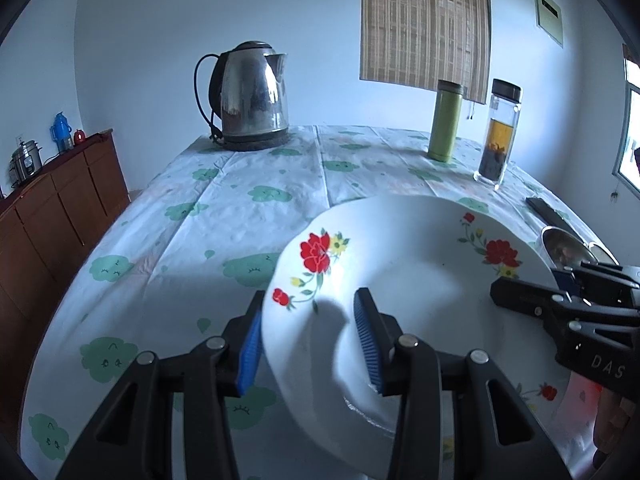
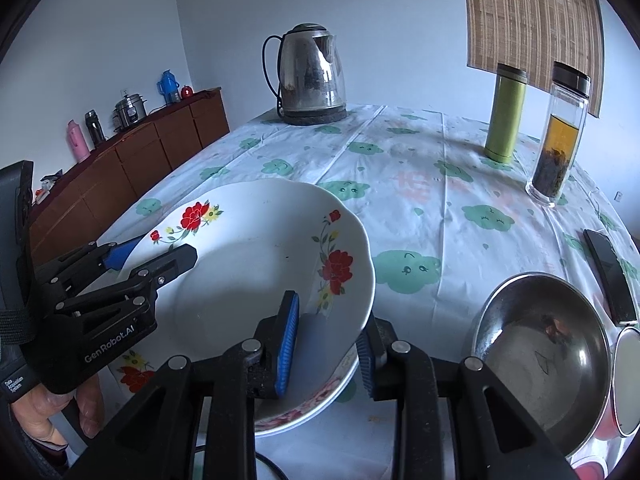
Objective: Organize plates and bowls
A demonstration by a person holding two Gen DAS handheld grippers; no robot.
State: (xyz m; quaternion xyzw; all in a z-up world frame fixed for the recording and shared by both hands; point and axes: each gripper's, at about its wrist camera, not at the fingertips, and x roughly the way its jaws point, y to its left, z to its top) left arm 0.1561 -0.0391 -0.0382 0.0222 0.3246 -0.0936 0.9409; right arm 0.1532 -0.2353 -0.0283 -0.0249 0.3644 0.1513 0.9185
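**White floral plate pinched at two edges by both claws**

White glazed plate [image 1: 400, 280] with red flowers sits tilted between the two grippers, raised off the table [image 1: 240, 208]. The left gripper [image 1: 312, 344] has its jaws narrowly parted and closed on the plate's left rim: one blue pad [image 1: 250, 354] lies under the outside of the rim, the other on the inner face. The right gripper [image 2: 328, 344] is likewise nearly closed, one blue pad [image 2: 289, 344] on the plate's inner surface and the other below its right rim, so it too grips the plate [image 2: 256, 264].

Both claws point forward and downward over the table. A person's hand [image 2: 52, 412] wraps the left gripper's handle, seen low at the left of the right wrist view.

Directly beneath the right claw lies a second dish [image 2: 312, 404] with a pink floral rim, partly hidden by the held plate. Just right of that claw stands a steel bowl [image 2: 548, 360], and beyond it a dark phone [image 2: 610, 276]. Far ahead of both claws stand a steel kettle [image 1: 252, 96], a green flask [image 1: 446, 120] and a glass bottle [image 1: 498, 132] of tea. A wooden sideboard [image 1: 60, 208] runs along the wall to the left.
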